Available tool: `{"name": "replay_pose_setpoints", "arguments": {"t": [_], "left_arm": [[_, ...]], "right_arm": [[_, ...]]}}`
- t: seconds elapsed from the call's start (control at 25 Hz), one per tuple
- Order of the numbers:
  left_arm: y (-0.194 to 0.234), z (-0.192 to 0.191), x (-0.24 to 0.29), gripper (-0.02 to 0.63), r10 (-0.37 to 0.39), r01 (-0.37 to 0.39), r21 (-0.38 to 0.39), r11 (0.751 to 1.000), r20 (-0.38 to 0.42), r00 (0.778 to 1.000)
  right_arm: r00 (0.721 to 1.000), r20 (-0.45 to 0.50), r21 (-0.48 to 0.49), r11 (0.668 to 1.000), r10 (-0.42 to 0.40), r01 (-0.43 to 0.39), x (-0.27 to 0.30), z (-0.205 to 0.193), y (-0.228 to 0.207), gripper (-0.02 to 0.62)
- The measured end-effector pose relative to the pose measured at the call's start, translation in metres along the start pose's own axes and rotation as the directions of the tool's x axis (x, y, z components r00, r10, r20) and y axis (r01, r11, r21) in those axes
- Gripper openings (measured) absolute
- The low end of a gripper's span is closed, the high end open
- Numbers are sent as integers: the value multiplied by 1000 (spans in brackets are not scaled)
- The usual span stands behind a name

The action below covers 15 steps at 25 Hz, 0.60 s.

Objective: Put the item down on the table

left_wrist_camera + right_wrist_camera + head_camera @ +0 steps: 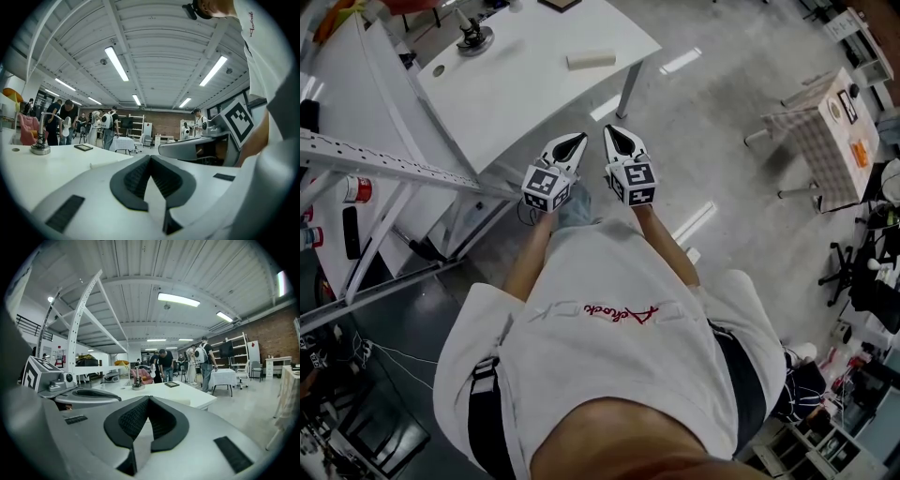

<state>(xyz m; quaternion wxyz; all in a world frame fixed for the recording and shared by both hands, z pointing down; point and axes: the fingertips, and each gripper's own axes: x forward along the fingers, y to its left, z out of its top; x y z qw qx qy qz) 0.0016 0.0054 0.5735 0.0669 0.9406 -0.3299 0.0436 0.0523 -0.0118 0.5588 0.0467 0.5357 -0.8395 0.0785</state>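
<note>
Left gripper (579, 141) and right gripper (611, 133) near the surface (525, 84), jaws clenched, empty. Possible risk: knocking the far block (591, 59) off by reaching carelessly.

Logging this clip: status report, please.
Left gripper shut, empty. Right gripper shut, empty. Cream block lying on white table. Nothing blocking.

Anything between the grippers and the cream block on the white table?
Nothing visible. The left gripper and right gripper are both shut and empty, held near the white table's front edge. Only bare tabletop lies between them and the block. The metal stand sits farther back left, off that line.
</note>
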Motion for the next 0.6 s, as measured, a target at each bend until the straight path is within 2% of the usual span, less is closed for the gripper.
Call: {"name": "replay_pose_setpoints", "arguments": {"t": [0.6], "left_arm": [[-8, 3, 2, 23, 20, -20, -13, 1000, 18, 1000]], "right_arm": [[1000, -3, -9, 1000, 13, -13, -6, 1, -3, -6]]}}
